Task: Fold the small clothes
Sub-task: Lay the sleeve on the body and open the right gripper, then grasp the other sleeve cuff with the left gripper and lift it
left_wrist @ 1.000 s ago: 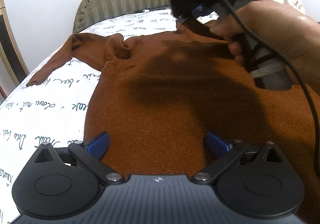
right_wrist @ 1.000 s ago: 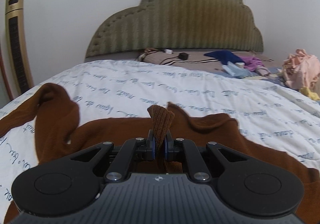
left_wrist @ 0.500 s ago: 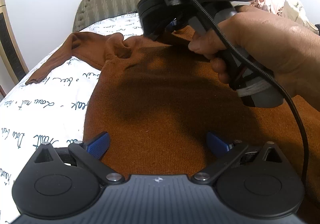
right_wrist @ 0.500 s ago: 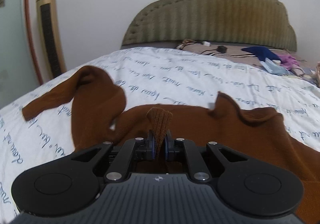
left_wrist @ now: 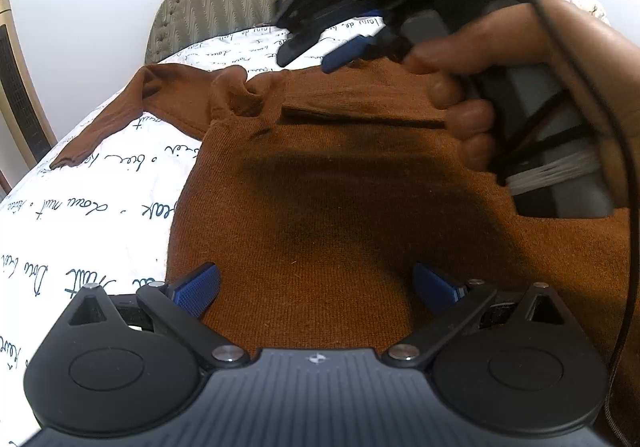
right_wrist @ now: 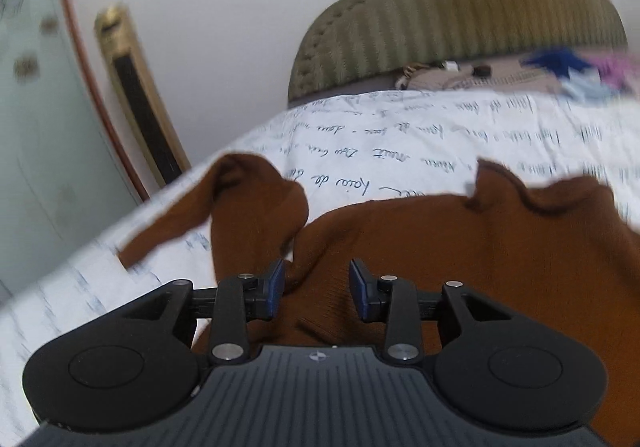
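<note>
— Rust-brown, fine-ribbed knit: that is the long-sleeved sweater (left_wrist: 340,183), spread flat on a white bedsheet printed with dark cursive writing (left_wrist: 80,183). How does it lie?

— Body broad and smooth, one sleeve (left_wrist: 108,115) trailing out to the left across the sheet, the cloth bunched into a soft lump near the collar. A narrow folded strip of the same knit lies across the upper chest.

— And the left gripper (left_wrist: 316,281)?

— Black plastic frame, blue textured pads. Its jaws stand wide apart, low over the sweater's lower body; the knit shows between the pads, but neither pad presses on it.

— The right gripper (right_wrist: 317,285)?

— Its jaws are opening, at a modest gap. Brown knit lies under and between the blue pads, which do not squeeze it. In the left wrist view it is blurred, a hand (left_wrist: 500,87) wrapped round its handle above the sweater's top edge.

— Behind the bed?

— A padded olive headboard with a ribbed, scalloped outline (right_wrist: 460,11), against a plain white wall.
</note>
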`<action>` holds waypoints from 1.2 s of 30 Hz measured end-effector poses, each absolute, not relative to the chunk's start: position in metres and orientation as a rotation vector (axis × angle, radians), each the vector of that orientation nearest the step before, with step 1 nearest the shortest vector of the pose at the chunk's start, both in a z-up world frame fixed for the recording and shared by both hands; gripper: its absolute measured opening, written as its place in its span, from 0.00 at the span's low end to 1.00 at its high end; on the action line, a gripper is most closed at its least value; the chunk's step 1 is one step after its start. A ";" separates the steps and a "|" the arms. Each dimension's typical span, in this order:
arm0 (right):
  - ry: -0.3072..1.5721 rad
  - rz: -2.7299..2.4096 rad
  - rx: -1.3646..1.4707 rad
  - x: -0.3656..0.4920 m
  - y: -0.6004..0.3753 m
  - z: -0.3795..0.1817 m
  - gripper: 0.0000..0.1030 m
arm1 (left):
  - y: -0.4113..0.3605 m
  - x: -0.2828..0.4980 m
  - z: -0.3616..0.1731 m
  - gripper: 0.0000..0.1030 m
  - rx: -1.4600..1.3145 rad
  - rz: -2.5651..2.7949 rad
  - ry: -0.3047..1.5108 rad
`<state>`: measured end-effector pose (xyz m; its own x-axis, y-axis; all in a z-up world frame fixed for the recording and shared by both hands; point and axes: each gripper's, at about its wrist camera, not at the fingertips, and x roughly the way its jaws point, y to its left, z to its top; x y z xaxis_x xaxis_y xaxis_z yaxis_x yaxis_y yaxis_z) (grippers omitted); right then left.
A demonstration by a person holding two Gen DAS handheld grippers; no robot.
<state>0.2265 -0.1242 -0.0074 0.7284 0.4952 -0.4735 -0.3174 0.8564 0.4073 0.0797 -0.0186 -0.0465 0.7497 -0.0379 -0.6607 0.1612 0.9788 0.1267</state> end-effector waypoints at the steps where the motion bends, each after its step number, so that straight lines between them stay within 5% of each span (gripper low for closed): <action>1: 0.625 0.457 0.358 0.228 -0.130 -0.010 0.37 | -0.019 0.080 -0.046 1.00 0.180 -0.109 0.716; 6: 0.778 0.389 0.297 0.234 -0.125 -0.031 0.39 | -0.018 0.079 -0.046 1.00 0.181 -0.110 0.714; 17: 0.757 0.279 0.132 0.200 -0.127 -0.015 0.46 | -0.012 0.075 -0.033 1.00 0.192 -0.051 0.694; 21: 0.685 0.295 0.216 0.169 -0.150 0.001 0.69 | 0.016 0.078 -0.009 1.00 0.190 -0.026 0.674; 24: 0.637 0.293 0.206 0.141 -0.161 0.009 0.69 | 0.051 0.093 0.007 1.00 0.171 0.001 0.662; 30: 0.623 0.313 0.225 0.091 -0.179 0.005 0.82 | 0.153 0.148 0.019 1.00 -0.148 0.143 0.690; 36: 0.642 0.273 0.234 0.061 -0.188 -0.010 0.83 | 0.211 0.195 0.008 0.99 -0.495 0.123 0.742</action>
